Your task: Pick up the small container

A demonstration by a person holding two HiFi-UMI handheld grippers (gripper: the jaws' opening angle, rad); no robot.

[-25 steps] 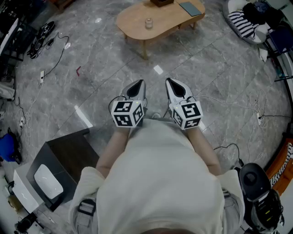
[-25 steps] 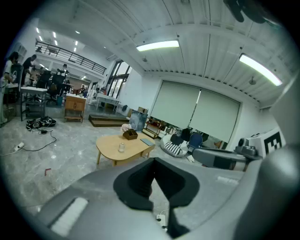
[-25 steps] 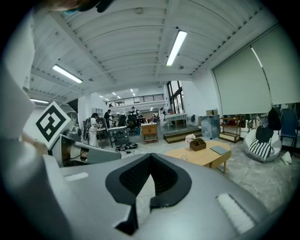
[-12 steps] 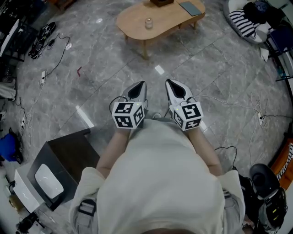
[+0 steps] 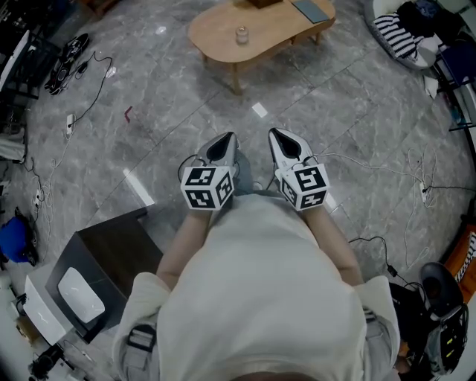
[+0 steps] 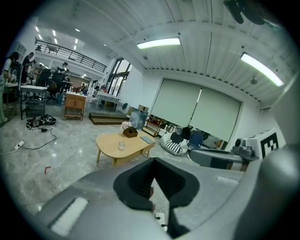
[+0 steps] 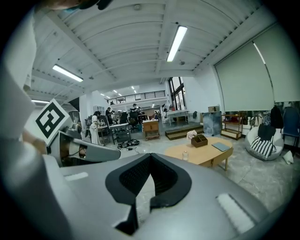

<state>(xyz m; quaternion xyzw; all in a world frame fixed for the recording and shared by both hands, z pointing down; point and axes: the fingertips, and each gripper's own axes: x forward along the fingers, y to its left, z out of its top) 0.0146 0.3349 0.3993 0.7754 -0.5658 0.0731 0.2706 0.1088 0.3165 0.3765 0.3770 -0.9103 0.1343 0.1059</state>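
The small clear container (image 5: 242, 35) stands on a low oval wooden table (image 5: 223, 30) far ahead of me across the floor. My left gripper (image 5: 225, 140) and right gripper (image 5: 277, 135) hang side by side in front of my body, well short of the table, both shut and empty. In the left gripper view the container (image 6: 121, 145) shows above the closed jaw tips of the left gripper (image 6: 153, 161). From the right gripper (image 7: 150, 157) the container (image 7: 185, 155) appears on the table (image 7: 208, 153) to the right of the tips.
A wooden box (image 7: 199, 140) and a flat blue-grey book (image 5: 311, 10) share the table. A dark cabinet (image 5: 111, 257) stands at my left. Cables (image 5: 89, 97) trail over the marble floor. A beanbag with striped cloth (image 5: 398, 37) lies far right. Black equipment (image 5: 442, 286) sits lower right.
Both grippers have kept their place and stayed shut. The black equipment at the lower right has shifted toward the picture's right edge.
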